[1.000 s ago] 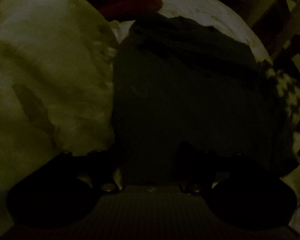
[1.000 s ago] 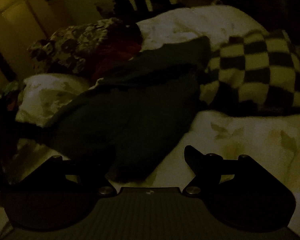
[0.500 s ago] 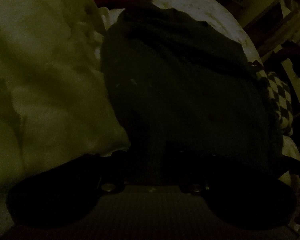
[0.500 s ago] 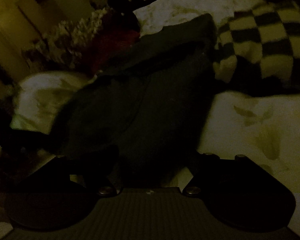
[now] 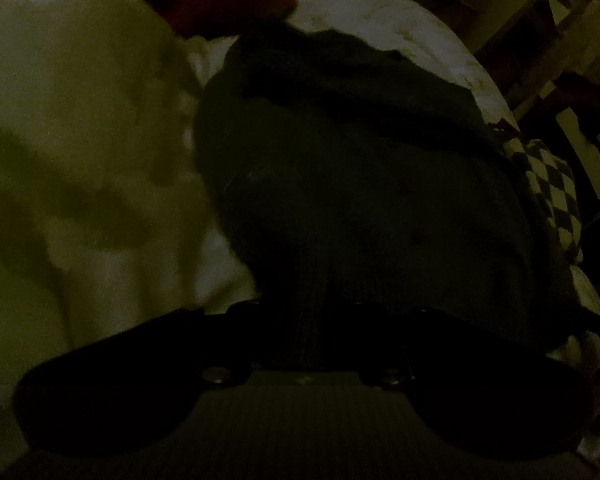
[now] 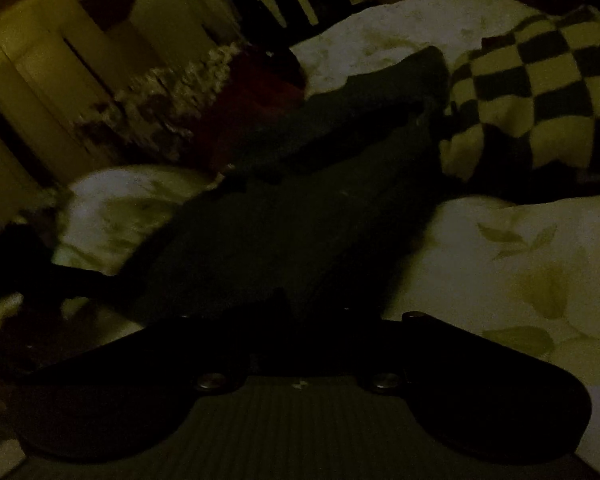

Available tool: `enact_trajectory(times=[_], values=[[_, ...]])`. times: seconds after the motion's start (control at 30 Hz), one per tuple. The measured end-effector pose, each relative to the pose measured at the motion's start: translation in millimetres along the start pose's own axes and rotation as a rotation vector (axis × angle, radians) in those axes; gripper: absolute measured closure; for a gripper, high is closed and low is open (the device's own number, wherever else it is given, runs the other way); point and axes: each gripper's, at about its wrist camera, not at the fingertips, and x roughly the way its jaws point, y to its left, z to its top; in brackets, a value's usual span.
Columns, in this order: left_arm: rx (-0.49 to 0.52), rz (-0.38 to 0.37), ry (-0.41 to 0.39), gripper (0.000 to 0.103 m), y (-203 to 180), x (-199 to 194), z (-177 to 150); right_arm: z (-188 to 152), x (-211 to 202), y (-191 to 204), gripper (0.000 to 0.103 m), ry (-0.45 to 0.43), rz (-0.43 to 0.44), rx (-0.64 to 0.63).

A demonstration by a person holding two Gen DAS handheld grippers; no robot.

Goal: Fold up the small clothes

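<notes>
Since a second ago both grippers have been narrowing onto the dark garment, which is now filling more of each view. It is lying spread on the pale leaf-print bedding, its near hem reaching right up to the fingers. The left gripper is pinched closed with the ribbed hem apparently caught between its jaws. The right gripper is closing, cloth lying between its jaws; the dim light is hiding actual contact. A checkered blanket is lying far right, red fabric far left.
</notes>
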Motion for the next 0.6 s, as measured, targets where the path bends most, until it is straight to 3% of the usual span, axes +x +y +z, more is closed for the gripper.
enact_trajectory(times=[0.13, 0.3, 0.37, 0.47, 0.6], values=[[-0.014, -0.031, -0.050, 0.089, -10, -10, 40, 32, 0, -14, 0.081, -0.049, 0.181, 0.170], [-0.109, 0.011, -0.179, 0.089, -26, -7, 125, 113, 21, -19, 0.082, -0.142, 0.258, 0.195], [-0.151, 0.056, -0.214, 0.089, -32, 8, 164, 146, 37, -30, 0.082, -0.177, 0.233, 0.223], [-0.208, 0.092, -0.201, 0.089, -36, 41, 213, 189, 68, -50, 0.082, -0.211, 0.144, 0.252], [-0.161, 0.228, -0.198, 0.089, -48, 90, 255, 225, 106, -80, 0.082, -0.211, 0.067, 0.314]])
